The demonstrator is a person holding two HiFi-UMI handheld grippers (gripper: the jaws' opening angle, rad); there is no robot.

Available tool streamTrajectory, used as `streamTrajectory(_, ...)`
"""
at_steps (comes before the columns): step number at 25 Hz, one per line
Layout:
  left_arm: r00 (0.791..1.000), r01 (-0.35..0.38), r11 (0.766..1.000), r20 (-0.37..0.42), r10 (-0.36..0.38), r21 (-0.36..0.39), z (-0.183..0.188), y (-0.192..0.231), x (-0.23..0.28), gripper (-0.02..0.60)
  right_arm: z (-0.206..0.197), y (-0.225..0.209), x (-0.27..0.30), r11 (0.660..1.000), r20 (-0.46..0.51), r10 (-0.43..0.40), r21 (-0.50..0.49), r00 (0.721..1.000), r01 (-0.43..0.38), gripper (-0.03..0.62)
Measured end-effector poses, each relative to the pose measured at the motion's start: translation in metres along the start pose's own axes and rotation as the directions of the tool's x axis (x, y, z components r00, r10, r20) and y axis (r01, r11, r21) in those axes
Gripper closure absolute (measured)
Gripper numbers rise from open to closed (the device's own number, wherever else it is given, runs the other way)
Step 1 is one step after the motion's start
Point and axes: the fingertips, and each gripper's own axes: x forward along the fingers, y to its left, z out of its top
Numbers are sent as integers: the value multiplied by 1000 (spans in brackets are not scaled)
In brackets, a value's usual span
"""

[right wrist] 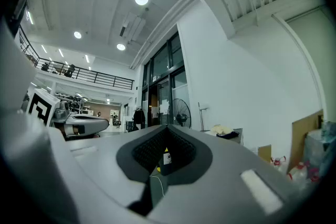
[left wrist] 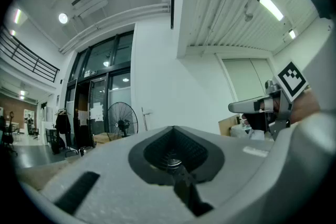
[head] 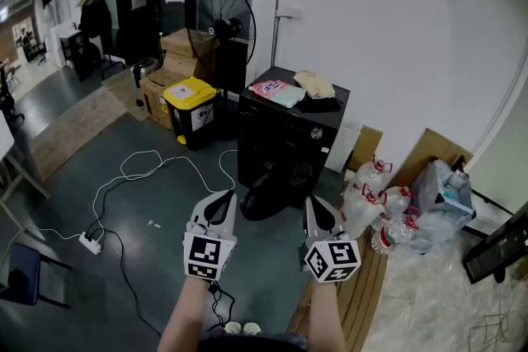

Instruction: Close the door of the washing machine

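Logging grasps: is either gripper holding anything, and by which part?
Nothing is held: the left gripper and right gripper are both shut and empty, apart from the washing machine.

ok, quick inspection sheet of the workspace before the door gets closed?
Surface: grey floor, pale boards at the right.
Job's things: black washing machine; its door looks swung open, low at the front.
Clutter: pink packet and cloth on the machine top; yellow-lidded bin, cardboard boxes, bagged bottles.
Grippers: left gripper and right gripper short of the machine, fingers together, nothing held.
Cables: white cable looping to a power strip.
Surroundings: standing fan, white wall.
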Motion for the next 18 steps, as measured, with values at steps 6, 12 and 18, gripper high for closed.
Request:
streamTrajectory(6, 1000, 6, 1000, -7, -6, -1, -2, 0, 2, 574, -2, -2, 0, 1000, -3, -5, 10, 1000, 5, 583)
streamTrajectory(12, 1000, 6, 1000, -11, -6, -2, -4, 1, 4, 574, -3, 0, 2, 1000, -3, 1, 13, 1000, -1, 583)
streamTrajectory(18, 999, 22, 1000, -35, -22, -8, -14, -3, 4, 574, -9, -4, 0, 999, -1, -24, 37, 1000, 24, 582)
